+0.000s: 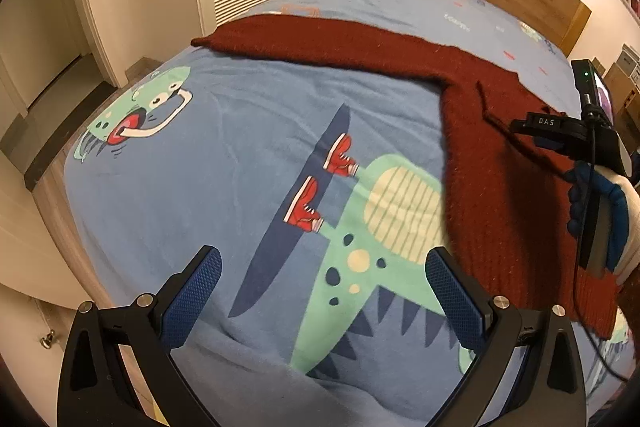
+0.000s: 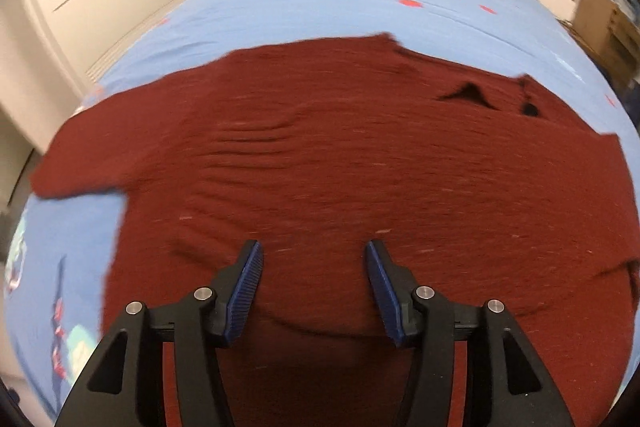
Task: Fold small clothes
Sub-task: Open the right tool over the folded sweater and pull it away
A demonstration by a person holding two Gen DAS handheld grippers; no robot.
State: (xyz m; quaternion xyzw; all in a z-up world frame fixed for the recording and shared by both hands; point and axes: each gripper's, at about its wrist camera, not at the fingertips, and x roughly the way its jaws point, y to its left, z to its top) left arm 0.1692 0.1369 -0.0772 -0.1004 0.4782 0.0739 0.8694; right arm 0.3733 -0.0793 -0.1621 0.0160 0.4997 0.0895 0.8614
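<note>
"DAS" on the right tongs' [image 1: 560, 131] black body.

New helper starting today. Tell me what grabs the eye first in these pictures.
A dark red sweater lies spread flat across the bed, one sleeve reaching far left. Under it, the blue blanket shows a green cartoon dinosaur in red sneakers. The right tool hangs open over the sweater's near edge.

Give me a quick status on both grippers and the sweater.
Left gripper open over bare bedspread. Right gripper open above red sweater, which lies spread, unfolded. Nothing in the way.
</note>
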